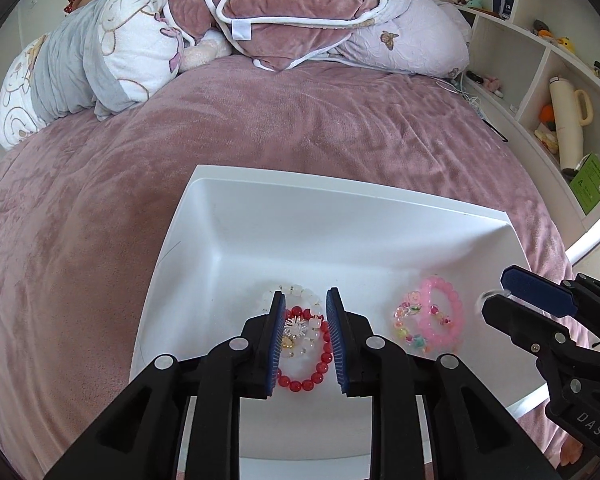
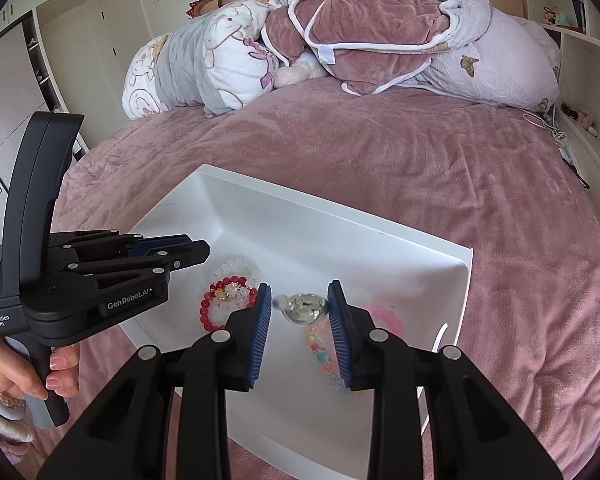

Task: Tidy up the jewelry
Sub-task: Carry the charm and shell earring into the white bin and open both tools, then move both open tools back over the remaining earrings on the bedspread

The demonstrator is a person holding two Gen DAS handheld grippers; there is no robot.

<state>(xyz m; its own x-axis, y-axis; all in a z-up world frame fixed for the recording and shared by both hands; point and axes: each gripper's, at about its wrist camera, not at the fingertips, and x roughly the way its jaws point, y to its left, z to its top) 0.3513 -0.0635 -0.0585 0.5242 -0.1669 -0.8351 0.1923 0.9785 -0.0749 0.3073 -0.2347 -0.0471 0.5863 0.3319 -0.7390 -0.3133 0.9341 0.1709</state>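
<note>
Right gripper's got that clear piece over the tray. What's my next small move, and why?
Probably lower the right gripper a little and open it. It holds a clear glassy piece above the white tray, between the red bracelet and the pink bracelet, over bare floor. The left gripper hangs open, holding nothing.

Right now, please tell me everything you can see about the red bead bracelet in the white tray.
The red bead bracelet is a closed loop of round, glossy red beads that look like glass or stone. It lies flat on the floor of the white tray, in its left part. A white bead bracelet and a small spiky silver charm overlap its far side. The open left gripper hovers above it, apparently not touching.
</note>
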